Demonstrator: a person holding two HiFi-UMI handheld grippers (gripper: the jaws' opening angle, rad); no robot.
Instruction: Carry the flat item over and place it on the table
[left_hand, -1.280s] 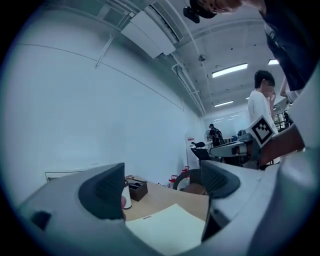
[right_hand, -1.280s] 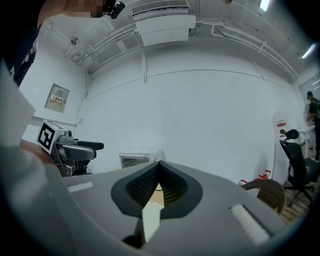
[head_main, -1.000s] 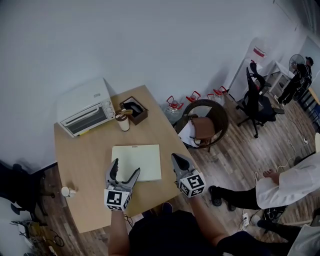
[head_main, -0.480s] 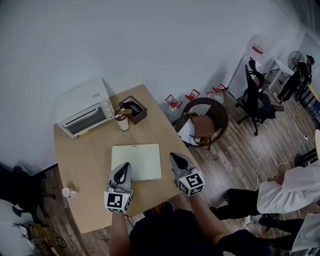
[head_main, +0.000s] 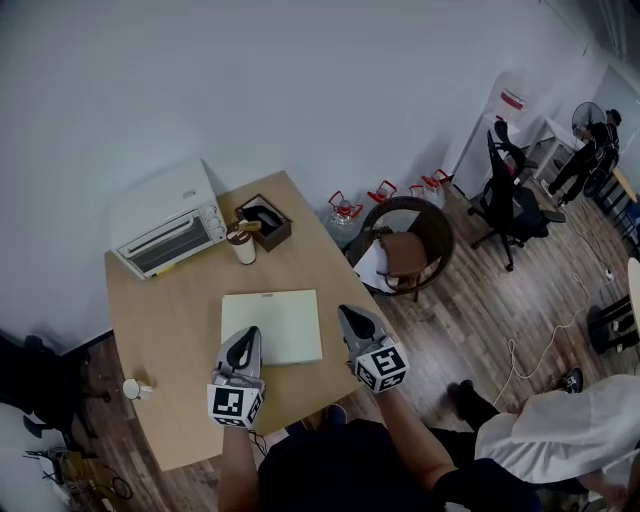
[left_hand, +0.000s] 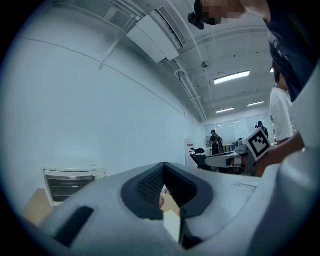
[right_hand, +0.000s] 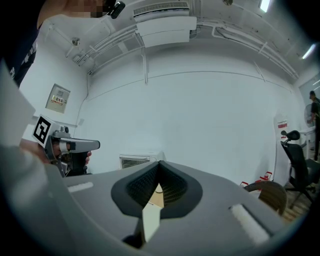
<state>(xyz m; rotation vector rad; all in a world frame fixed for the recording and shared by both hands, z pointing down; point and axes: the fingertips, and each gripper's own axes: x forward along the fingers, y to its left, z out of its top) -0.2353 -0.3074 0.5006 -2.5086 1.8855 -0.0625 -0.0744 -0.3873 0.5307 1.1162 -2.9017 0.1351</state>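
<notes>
Here, seen from above, a pale flat board (head_main: 275, 322) lay flat on a light wooden tabletop (head_main: 165, 330), roughly at its middle and near the person holding the tools. We held a pair of tongs in each hand, both pointing level across the tabletop.

The left tongs (head_main: 246, 334) were clenched, their tips over the board's near left part, and nothing was gripped between them. Their own camera showed the dark ribbed pads pressed together, with only a pale sliver visible through the slit below. The right tongs (head_main: 346, 314) were also clenched and empty, hovering just beside the board's right edge, above the tabletop's right border.

At the far left corner of the tabletop stood a white toaster oven (head_main: 165, 232). Beside it were a pale cup (head_main: 245, 247) and a small dark open box (head_main: 264, 219). A small white cup (head_main: 132, 388) sat near the left edge.

On the wooden floor to the right stood a round wicker chair (head_main: 405, 250), several clear jugs with red handles (head_main: 345, 213) and a black office chair (head_main: 510, 205). A person in white (head_main: 560, 440) was at the lower right.
</notes>
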